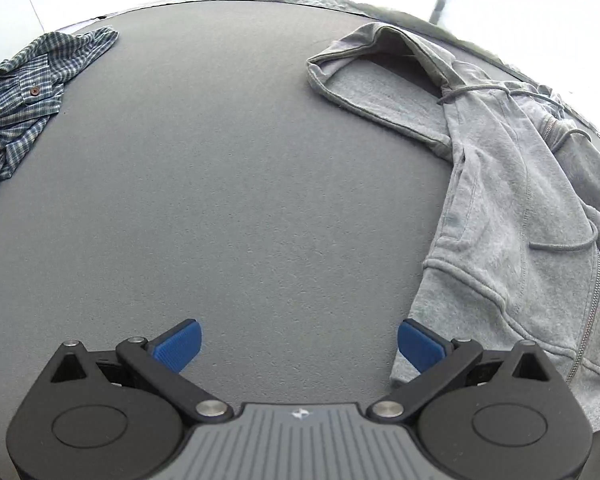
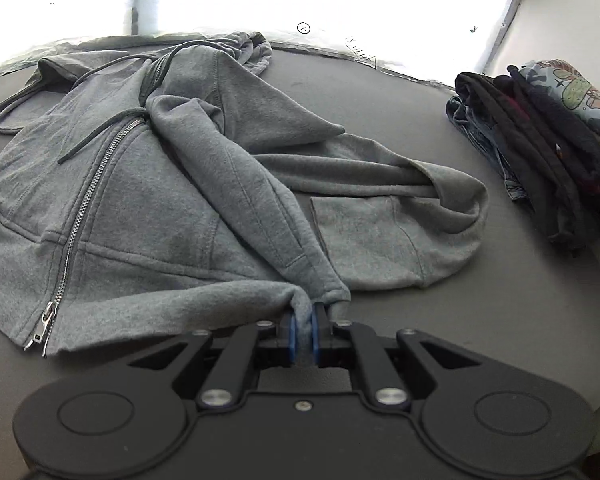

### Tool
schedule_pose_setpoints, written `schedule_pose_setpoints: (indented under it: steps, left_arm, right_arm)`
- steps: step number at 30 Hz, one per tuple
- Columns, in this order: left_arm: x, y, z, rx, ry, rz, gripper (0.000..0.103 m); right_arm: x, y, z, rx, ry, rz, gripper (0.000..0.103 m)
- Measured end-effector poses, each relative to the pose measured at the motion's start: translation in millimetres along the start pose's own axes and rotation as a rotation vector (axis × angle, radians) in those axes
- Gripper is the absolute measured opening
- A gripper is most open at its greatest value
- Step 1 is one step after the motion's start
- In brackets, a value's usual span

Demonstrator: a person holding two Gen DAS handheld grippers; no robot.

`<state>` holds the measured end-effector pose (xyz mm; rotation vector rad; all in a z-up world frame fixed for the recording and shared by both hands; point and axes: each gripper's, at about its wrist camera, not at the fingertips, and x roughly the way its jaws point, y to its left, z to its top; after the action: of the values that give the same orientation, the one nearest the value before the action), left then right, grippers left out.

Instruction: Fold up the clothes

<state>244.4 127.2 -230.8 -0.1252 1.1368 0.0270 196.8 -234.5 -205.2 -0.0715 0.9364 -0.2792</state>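
Observation:
A grey zip hoodie (image 2: 148, 208) lies crumpled on the grey table (image 2: 480, 320), zipper up, hood toward the far edge. My right gripper (image 2: 304, 332) is shut on a bunched fold of the hoodie's hem, fabric pinched between the blue pads. In the left wrist view the same grey hoodie (image 1: 508, 208) lies along the right side. My left gripper (image 1: 300, 344) stands open above bare table, nothing between its blue pads. Its right fingertip (image 1: 420, 344) is just beside the hoodie's bottom edge.
A blue checked shirt (image 1: 24, 92) lies rumpled at the table's far left. A stack of folded dark and patterned clothes (image 2: 540, 140) sits at the far right by a white wall. Bright window light lies behind the table's far edge (image 1: 260, 0).

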Motion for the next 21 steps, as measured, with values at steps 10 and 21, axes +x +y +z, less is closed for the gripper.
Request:
schedule_pose_setpoints:
  steps: [10, 21]
  left_arm:
    - [17.4, -49.2, 32.6, 0.182, 0.000, -0.107, 0.097]
    - [33.4, -104.7, 45.8, 0.400, 0.049, -0.146, 0.093]
  right_arm:
    - [4.2, -40.6, 22.0, 0.235, 0.004, 0.208, 0.014]
    - [20.0, -55.6, 42.1, 0.266, 0.120, 0.263, 0.017]
